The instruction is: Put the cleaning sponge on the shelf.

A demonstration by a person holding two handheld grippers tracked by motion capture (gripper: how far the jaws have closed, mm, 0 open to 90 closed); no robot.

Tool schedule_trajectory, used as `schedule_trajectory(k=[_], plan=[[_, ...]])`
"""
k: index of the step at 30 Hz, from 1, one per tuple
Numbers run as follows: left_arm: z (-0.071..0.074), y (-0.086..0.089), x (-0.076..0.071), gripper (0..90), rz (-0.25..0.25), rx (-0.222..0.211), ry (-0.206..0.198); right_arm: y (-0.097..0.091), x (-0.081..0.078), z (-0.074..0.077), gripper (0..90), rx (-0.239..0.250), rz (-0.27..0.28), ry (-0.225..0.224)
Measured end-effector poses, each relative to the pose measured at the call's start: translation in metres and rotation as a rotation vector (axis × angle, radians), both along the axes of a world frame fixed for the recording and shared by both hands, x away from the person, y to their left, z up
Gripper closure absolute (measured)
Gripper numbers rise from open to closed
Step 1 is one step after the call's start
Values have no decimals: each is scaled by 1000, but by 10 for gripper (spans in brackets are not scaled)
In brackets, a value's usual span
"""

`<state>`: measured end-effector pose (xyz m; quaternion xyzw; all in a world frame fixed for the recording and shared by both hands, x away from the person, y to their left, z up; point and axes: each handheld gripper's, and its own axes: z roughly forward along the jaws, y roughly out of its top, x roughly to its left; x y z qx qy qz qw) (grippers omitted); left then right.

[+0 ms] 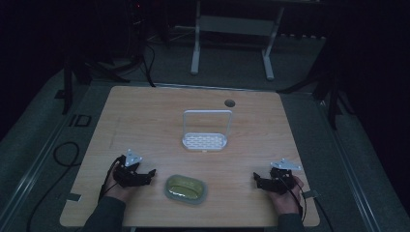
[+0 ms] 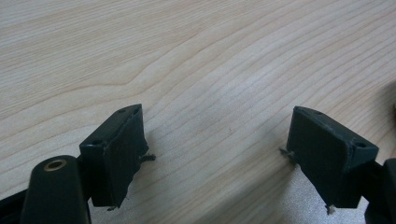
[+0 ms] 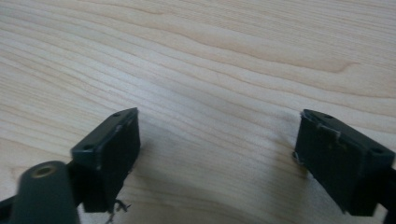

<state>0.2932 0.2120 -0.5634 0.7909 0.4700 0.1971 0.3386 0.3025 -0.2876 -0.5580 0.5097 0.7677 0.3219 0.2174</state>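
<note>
Pale wood grain is covering the worktop (image 1: 145, 116), and both grippers are resting low on it near the person's edge. At about 7 o'clock the left gripper (image 1: 147, 175) is lying in the person's hand, pointing toward the middle; in the left gripper view its fingers (image 2: 116, 154) are standing wide apart with bare wood showing between them, gripping nothing. At about 5 o'clock the right gripper (image 1: 256, 179) is pointing inward as well, and in the right gripper view its fingers (image 3: 109, 156) are likewise spread wide over bare wood, holding nothing.

Between the two grippers, at 6 o'clock and near the front edge, a green oval dish (image 1: 186, 188) is sitting flat on the worktop, apart from both sets of fingers, somewhat nearer the left ones. Just past the centre, toward 12 o'clock, a white rack (image 1: 205, 140) with a tall looped handle is standing upright, well apart from the dish and the grippers. A small round hole (image 1: 229, 103) is showing in the worktop beyond it.
</note>
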Motion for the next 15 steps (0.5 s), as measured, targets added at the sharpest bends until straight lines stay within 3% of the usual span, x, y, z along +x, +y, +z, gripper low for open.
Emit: schedule_trajectory(k=[7,15], plan=[[0,0,0,196,0,0,0,10,-7,12,244,-22,48,-16],[0,0,0,196,-1,1,0,26,-16,37,269,-54,114,-36]])
